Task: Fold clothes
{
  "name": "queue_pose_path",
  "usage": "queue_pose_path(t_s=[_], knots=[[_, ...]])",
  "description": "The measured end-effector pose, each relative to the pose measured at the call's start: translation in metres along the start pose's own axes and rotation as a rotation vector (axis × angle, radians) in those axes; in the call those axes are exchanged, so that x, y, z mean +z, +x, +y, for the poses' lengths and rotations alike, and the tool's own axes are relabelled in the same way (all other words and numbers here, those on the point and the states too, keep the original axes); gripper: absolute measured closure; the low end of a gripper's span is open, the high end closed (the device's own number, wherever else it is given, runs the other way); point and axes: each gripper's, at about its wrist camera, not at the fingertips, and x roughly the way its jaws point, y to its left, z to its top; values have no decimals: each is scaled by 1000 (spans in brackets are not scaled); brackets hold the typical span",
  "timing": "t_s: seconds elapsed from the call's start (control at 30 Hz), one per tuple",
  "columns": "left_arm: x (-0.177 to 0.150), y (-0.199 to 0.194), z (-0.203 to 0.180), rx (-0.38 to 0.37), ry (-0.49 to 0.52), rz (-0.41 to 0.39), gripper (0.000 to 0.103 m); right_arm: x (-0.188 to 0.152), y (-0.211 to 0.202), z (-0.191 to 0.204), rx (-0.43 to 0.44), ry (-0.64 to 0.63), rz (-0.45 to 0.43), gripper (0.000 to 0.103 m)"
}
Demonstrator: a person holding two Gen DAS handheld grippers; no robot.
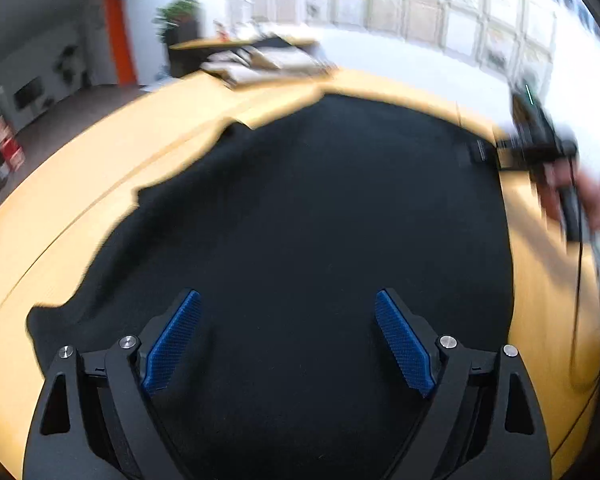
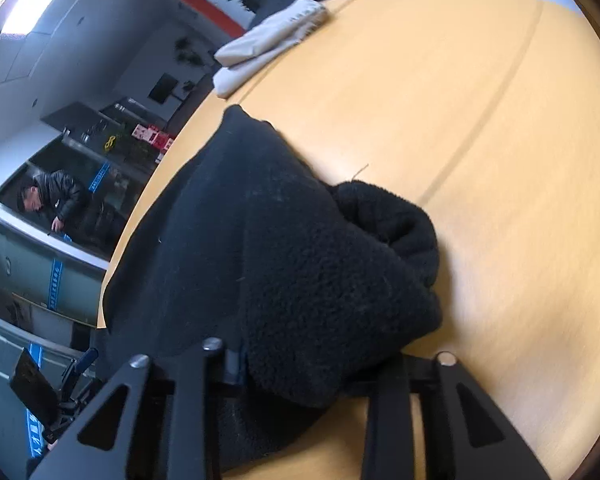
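Observation:
A black fleece garment (image 1: 300,200) lies spread over the yellow wooden table (image 1: 100,168). My left gripper (image 1: 288,340) hovers over its near part, jaws wide open, blue pads (image 1: 172,344) clear of the cloth and nothing between them. At the garment's far right edge a hand holds my right gripper (image 1: 532,148). In the right wrist view a thick bunched fold of the garment (image 2: 300,260) fills the gap of the right gripper (image 2: 308,364). The jaws stand closed in on the fold, which hides the fingertips.
A pile of folded light-coloured clothes (image 1: 260,64) (image 2: 268,36) sits at the table's far edge. A seam runs across the tabletop (image 2: 480,120). A potted plant (image 1: 180,16) stands beyond the table. A person in a dark jacket (image 2: 56,196) stands far off behind glass.

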Motion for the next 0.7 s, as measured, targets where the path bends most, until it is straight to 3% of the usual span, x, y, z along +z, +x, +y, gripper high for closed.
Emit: queue_pose_path(t_s=[0.13,0.27,0.37,0.43,0.6,0.7], knots=[[5,21,-31,-30,130,51,13,31,-9,1,7,-46,-61,78],[15,42,-45,-38,141,61,12,49,-37,65,23,-339,-123,78],[16,43,-41,-49,105,50,10,26,-55,137,85,-634,-116,78],[10,37,-34,-40,78,48,10,-2,-60,166,136,-764,-88,78],[-11,21,-11,-7,-15,52,10,-27,-19,159,112,-731,8,78],[-28,10,1,2,-88,38,9,-29,-13,174,112,-776,4,78]])
